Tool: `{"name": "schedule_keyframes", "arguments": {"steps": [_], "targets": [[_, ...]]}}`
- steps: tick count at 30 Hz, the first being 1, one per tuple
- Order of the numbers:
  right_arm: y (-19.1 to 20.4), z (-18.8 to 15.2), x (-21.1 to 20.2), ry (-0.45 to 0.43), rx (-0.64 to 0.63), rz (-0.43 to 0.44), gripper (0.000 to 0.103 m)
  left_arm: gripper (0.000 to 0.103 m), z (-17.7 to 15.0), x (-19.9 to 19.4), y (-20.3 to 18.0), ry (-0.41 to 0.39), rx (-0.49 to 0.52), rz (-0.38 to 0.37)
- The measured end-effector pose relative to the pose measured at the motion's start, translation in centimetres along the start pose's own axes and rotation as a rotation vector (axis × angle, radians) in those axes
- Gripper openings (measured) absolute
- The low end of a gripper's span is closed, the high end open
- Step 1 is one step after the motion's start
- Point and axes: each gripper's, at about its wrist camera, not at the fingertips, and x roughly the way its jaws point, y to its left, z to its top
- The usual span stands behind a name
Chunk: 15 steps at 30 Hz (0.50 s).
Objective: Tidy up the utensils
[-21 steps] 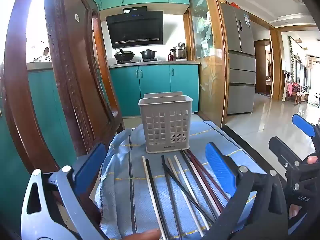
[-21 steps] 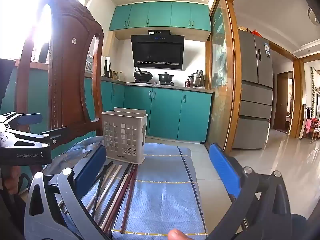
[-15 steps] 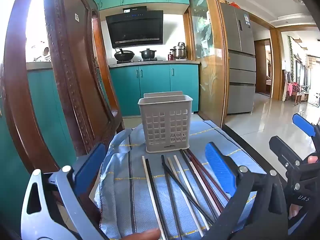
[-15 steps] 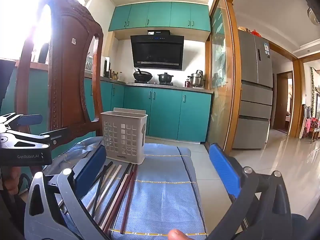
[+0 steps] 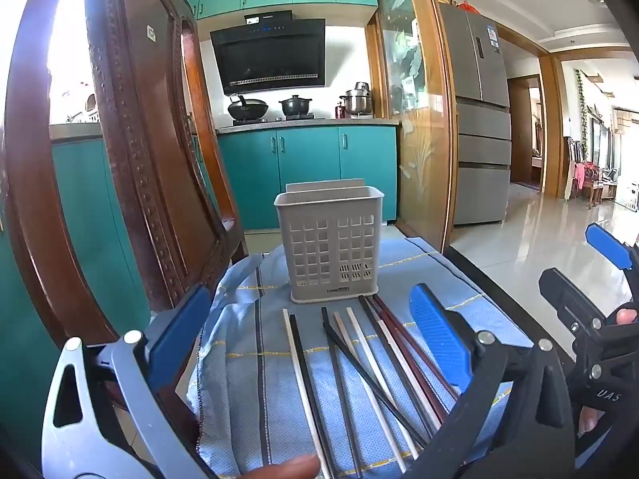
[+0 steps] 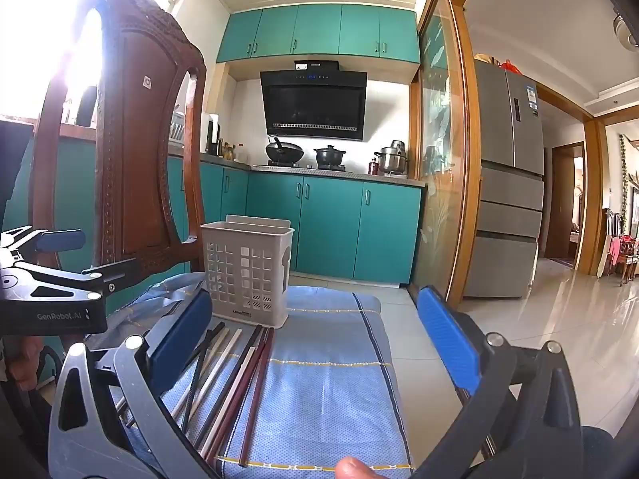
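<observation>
A grey perforated utensil holder [image 5: 331, 245] stands upright on a blue striped cloth [image 5: 255, 379] that covers the bench, and directly in front of it lie several chopsticks [image 5: 375, 363] in black, cream and dark red, side by side with their far tips near the holder's base. The left gripper [image 5: 315, 343] hovers over the chopsticks with its 2 blue-padded fingers [image 5: 437, 335] spread wide and holding nothing. The right gripper [image 6: 315, 339] hovers to the right of the holder, its fingers [image 6: 449, 337] likewise spread and empty, above bare cloth beside the chopsticks.
</observation>
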Motion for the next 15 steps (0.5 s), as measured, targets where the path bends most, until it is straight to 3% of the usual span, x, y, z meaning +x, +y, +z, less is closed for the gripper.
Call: {"name": "schedule_keyframes", "arguments": {"steps": [15], "targets": [[0.00,-0.14,-0.18,-0.005,-0.007,-0.001,0.100,0.099,-0.35,-0.04,-0.33,0.011,0.009,0.007]]}}
